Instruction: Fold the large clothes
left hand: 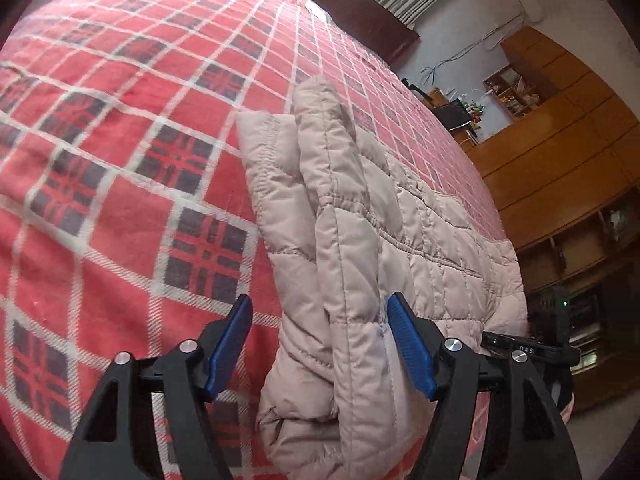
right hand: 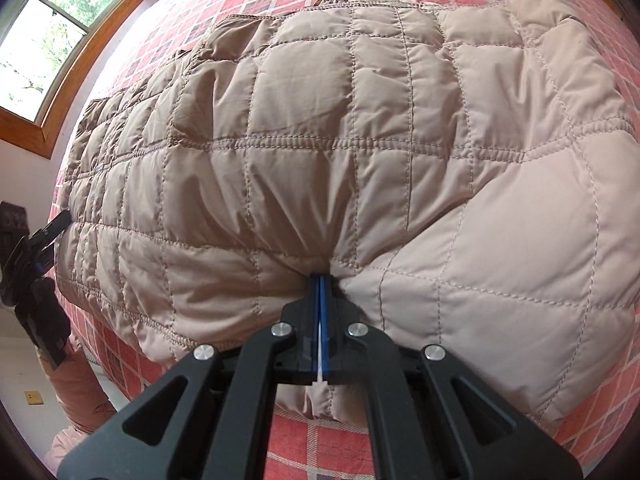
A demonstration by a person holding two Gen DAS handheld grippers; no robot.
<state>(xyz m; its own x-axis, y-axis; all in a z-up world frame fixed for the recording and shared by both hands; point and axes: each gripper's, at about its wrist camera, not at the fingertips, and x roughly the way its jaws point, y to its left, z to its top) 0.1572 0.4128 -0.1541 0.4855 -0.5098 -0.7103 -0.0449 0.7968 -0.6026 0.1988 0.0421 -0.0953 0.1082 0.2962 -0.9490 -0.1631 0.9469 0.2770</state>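
Quilted beige jacket [right hand: 360, 140] on my red plaid bedspread [left hand: 120, 160].
Right hand-held gripper [right hand: 321, 280] pinches its hem; left hand-held gripper [left hand: 318, 308] gapes (wooden cabinets [left hand: 560, 152], window [right hand: 60, 32] nearby).

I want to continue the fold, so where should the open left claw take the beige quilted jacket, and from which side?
Grip the jacket's raised doubled ridge between the left claw's pads, coming straight forward from the near bed edge; that ridge already sits in its gap.

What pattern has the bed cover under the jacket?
A red plaid with white lines and dark squares on the bed cover, clearest in the left wrist view.
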